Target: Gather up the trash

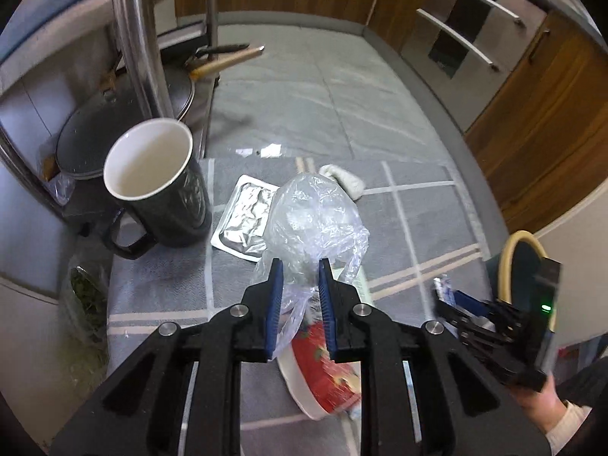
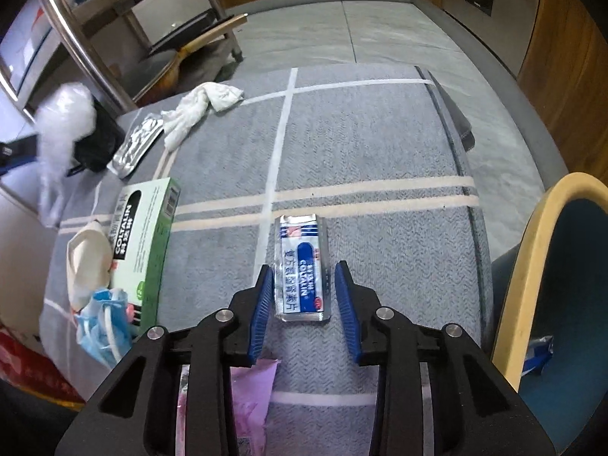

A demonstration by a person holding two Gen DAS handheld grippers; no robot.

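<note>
Trash lies scattered on the grey striped surface (image 2: 380,144). Your left hand-held gripper (image 1: 300,269) is narrow and pinches a clear plastic bag (image 1: 319,212), which hangs beside the black mug (image 1: 159,186) and over the foil tray (image 1: 247,216). Your right hand-held gripper (image 2: 304,273) stands partly open, its 2 jaws either side of a blue-and-white sachet (image 2: 302,269) flat on the surface, pads not touching it.

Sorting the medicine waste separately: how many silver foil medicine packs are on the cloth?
2: an empty blister sheet beside the white rag, and a blue-printed sachet between the right claw's fingers. Others may be hidden.
</note>
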